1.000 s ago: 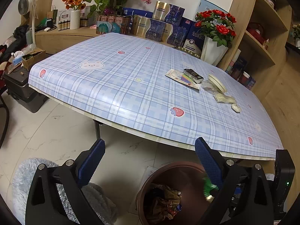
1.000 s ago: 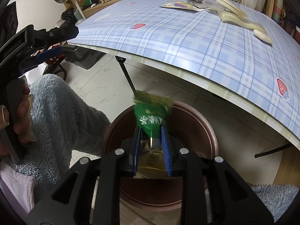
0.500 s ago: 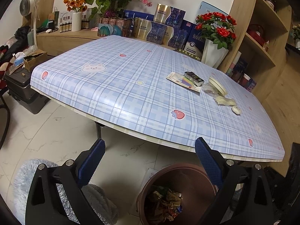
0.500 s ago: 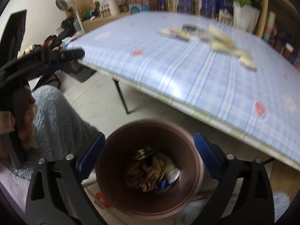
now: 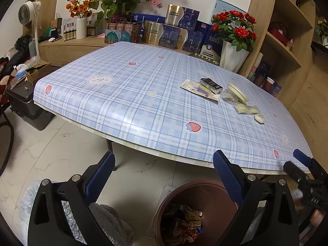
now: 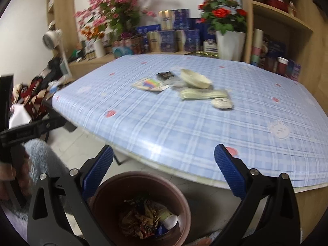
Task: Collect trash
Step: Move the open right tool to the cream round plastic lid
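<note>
A brown bin (image 5: 194, 184) with crumpled wrappers inside stands on the floor at the near edge of the blue plaid table (image 5: 123, 102). My left gripper (image 5: 164, 160) is open and empty above it. My right gripper (image 6: 164, 151) is also wide open and empty, over the bin (image 6: 143, 174). On the table lie a colourful packet (image 6: 150, 84), a black wrapper (image 6: 166, 75), a cream bowl (image 6: 194, 79), a pale stack of wrappers (image 6: 203, 94) and a small white piece (image 6: 221, 103). The left wrist view shows the same packet (image 5: 199, 89) and bowl (image 5: 237, 92).
Boxes and a white vase of red roses (image 5: 233, 55) line the table's far edge. Wooden shelves (image 5: 287, 41) stand at the right. A fan (image 5: 28, 12) and a black case (image 5: 22, 104) are at the left. A person's fluffy blue sleeve (image 6: 39, 157) is at the left.
The right gripper opened and let the green packet fall into the bin, then rose and tipped up toward the table. The left gripper stayed put.
</note>
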Action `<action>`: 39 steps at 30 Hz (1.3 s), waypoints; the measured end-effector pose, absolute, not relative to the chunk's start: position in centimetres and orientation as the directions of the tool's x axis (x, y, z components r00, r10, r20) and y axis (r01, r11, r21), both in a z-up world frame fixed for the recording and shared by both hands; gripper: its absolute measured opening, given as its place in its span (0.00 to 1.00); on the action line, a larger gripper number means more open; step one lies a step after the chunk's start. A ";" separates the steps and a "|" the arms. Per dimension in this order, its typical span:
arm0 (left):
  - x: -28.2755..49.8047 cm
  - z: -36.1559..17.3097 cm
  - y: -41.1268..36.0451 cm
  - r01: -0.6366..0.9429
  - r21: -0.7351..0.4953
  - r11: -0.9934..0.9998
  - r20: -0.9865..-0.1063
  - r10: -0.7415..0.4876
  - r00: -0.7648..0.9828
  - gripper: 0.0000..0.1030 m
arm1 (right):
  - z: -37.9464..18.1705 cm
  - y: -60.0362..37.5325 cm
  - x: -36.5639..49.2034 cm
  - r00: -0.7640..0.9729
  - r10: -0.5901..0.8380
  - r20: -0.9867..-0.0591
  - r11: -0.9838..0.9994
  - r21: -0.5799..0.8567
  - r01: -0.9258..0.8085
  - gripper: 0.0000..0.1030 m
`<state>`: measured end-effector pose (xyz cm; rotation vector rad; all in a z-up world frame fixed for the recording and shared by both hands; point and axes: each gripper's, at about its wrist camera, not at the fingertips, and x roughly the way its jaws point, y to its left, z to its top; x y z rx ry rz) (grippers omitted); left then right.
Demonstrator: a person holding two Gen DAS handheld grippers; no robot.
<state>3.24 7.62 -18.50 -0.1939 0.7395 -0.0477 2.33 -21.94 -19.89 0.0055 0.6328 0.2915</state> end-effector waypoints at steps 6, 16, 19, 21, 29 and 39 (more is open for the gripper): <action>4.7 -18.0 6.9 0.002 -0.153 0.988 -0.672 -0.105 0.733 0.91 | -19.4 -24.9 4.4 0.804 0.229 -0.549 0.974 0.125 -0.192 0.94; 9.4 -16.7 4.0 0.083 -0.143 0.986 -0.680 -0.159 0.716 0.91 | -19.5 -27.9 9.1 0.786 0.255 -0.563 0.965 0.195 -0.173 0.94; 11.1 -16.4 3.3 0.091 -0.144 0.985 -0.684 -0.166 0.711 0.91 | -19.3 -28.0 11.1 0.772 0.268 -0.576 0.963 0.193 -0.190 0.94; 12.8 -16.2 2.8 0.097 -0.148 0.984 -0.687 -0.173 0.705 0.91 | -19.0 -27.8 13.2 0.759 0.286 -0.585 0.958 0.197 -0.209 0.94; 18.5 -16.3 1.8 0.093 -0.157 0.983 -0.720 -0.178 0.670 0.86 | -18.9 -26.2 22.7 0.684 0.355 -0.638 0.935 0.263 -0.239 0.94; 22.7 -17.7 0.9 0.120 -0.155 0.981 -0.758 -0.196 0.622 0.85 | -21.6 -23.2 29.7 0.574 0.310 -0.758 0.950 0.277 -0.148 0.94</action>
